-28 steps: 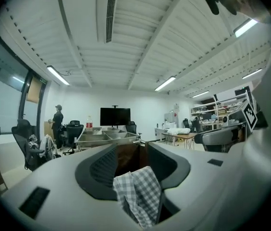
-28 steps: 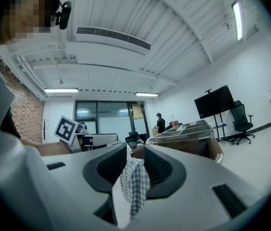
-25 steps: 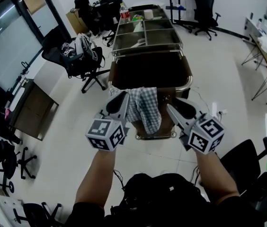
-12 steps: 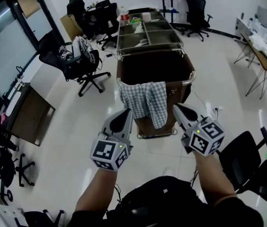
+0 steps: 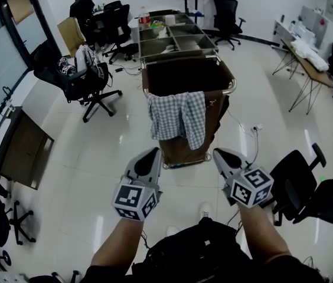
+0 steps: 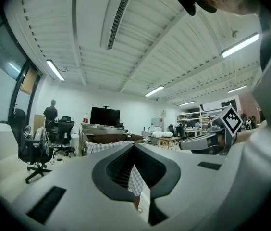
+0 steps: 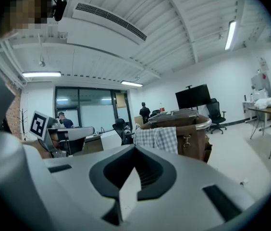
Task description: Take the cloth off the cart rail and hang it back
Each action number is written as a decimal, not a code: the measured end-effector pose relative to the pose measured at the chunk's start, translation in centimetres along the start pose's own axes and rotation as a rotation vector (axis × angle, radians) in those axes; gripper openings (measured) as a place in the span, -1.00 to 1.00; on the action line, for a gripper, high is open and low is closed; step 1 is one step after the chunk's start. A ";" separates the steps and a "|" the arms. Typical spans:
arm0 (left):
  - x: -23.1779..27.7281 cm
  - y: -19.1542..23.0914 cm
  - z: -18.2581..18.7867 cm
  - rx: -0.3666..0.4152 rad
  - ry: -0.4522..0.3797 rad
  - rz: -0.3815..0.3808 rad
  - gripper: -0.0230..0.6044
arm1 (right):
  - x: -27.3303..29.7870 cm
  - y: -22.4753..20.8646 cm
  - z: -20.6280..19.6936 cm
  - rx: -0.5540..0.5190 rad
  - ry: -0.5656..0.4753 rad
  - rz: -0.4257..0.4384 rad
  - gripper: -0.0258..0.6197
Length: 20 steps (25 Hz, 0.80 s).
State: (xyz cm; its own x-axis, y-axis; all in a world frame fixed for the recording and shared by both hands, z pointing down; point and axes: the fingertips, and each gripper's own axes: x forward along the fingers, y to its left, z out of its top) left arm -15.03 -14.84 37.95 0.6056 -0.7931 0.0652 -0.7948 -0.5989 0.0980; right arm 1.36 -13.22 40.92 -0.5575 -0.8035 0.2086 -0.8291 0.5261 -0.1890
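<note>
Grey-and-white checked cloth (image 5: 178, 118) is draped over the near chrome rail (image 5: 230, 91) of the brown cart (image 5: 184, 75). It hangs down the cart's front face, the right side hanging lower than the left. Steel trays (image 5: 178, 37) sit on the cart's far section.

Left tool (image 5: 152, 152): clenched, tips together, nothing between them. In its own view (image 6: 134, 145) only a slice of distant cloth (image 6: 104, 146) shows past the closed jaws, no contact.

Right tool (image 5: 218, 153): also clenched and empty. Its view (image 7: 135, 147) shows the jaws meeting, with the cloth (image 7: 157, 138) on the cart rail well beyond them.

Both tools are held side by side above the glossy white floor (image 5: 113, 152), short of the cart and apart from the cloth, pointing toward it. Left tool lines up with the cloth's left edge; right tool sits just outside the cart's right corner.

Surroundings: person (image 5: 79, 5) in dark clothes at the far left, cluttered office chair (image 5: 78, 75) left of the cart, bench (image 5: 308, 58) along the right wall.
</note>
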 end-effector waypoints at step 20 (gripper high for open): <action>-5.9 -3.3 -5.6 -0.040 0.039 -0.023 -0.93 | -3.5 5.6 -6.1 -0.031 0.096 -0.018 -0.89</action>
State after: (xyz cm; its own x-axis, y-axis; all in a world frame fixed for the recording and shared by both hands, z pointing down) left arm -15.76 -7.58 42.79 0.6251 -0.7740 0.1012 -0.7792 -0.6110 0.1398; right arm -1.61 -5.76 45.01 -0.5431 -0.7831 0.3029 -0.8388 0.5219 -0.1549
